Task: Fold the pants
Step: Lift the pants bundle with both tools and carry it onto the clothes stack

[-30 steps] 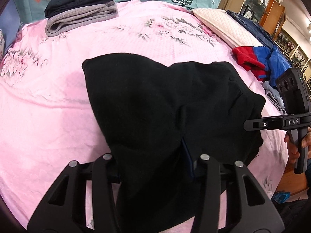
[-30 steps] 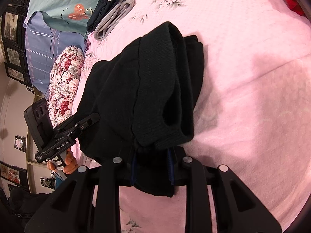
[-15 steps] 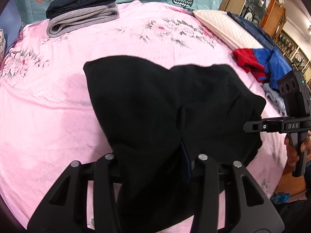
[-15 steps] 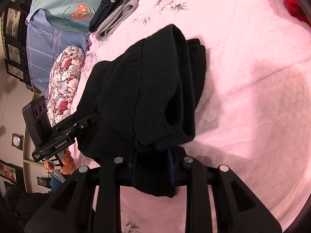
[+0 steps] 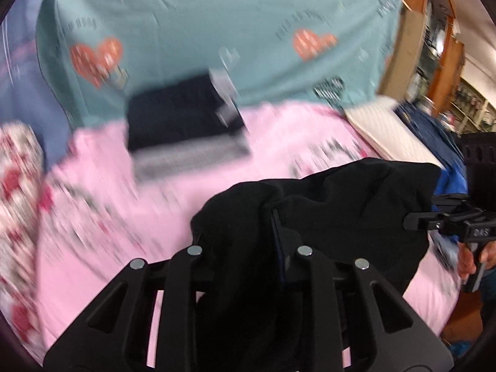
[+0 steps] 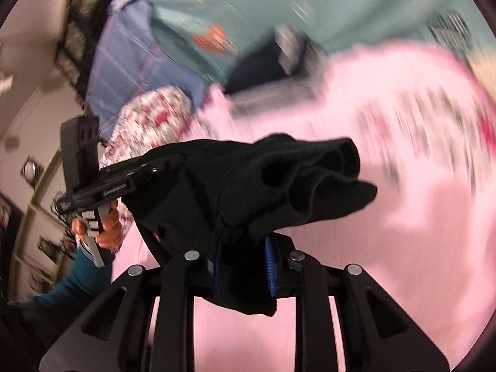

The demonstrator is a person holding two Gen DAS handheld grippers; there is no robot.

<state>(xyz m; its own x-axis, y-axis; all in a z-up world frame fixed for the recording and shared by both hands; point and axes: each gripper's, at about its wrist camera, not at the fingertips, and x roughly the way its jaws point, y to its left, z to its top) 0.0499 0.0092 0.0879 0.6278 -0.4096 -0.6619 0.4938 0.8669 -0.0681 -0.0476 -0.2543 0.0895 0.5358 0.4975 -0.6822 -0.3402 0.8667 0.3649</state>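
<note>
Black knit cloth filled the middle of both views: these were the pants (image 5: 341, 204), bunched and hanging between our two grippers above the pink bedspread (image 5: 102, 248). Our left gripper (image 5: 248, 248) had its jaws drawn close on a thick fold of the pants; the jaws had just been closing further, and the cloth sat pressed between them. Our right gripper (image 6: 243, 266) was also nearly closed, with its blue pads pinching a bundle of the same pants, and a loose end hung down just below the pads. From the right wrist view, the ribbed edge of the pants (image 6: 310, 179) stood out to the right with open folds, apart from the bed. Each view showed the other gripper at the side, with a hand (image 6: 105, 229) on its handle (the sleeve was teal). Behind, a stack of folded clothes (image 5: 183, 124), dark on top and grey below, lay on the bedspread near a teal sheet (image 5: 201, 24) with red hearts. The background was strongly blurred, so we could not read small details.
</note>
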